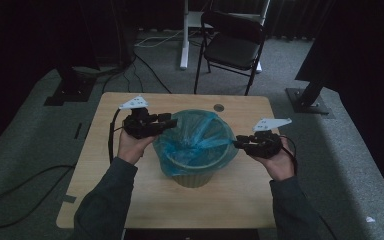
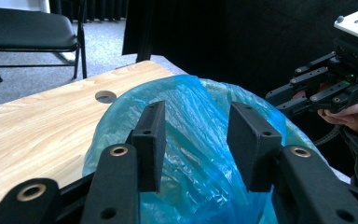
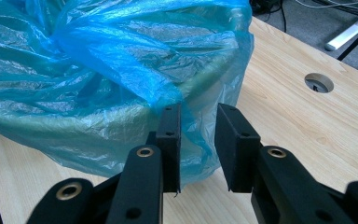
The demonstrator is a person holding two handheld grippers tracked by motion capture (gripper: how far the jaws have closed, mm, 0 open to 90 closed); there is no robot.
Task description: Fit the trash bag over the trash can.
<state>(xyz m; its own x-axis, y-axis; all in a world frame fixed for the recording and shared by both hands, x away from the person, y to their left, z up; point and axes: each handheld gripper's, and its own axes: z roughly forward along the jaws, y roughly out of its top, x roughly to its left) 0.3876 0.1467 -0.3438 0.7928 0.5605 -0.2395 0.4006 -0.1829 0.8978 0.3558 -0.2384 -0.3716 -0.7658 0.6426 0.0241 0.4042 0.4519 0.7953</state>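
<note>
A: What are the grippers doing?
B: The left gripper (image 2: 196,140) stands open over the crinkled blue plastic bag (image 1: 196,137). The right gripper (image 3: 196,140) has bag film between its parted jaws, unpressed.
A: And the bag?
B: It lines the round green bin (image 1: 194,176), mid-desk (image 1: 130,200).

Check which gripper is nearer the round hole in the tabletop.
Left. The left gripper sits at the bin's far-left rim, a short way from the hole. The right gripper is at the bin's right side, nearer the person, farther from it.
</note>
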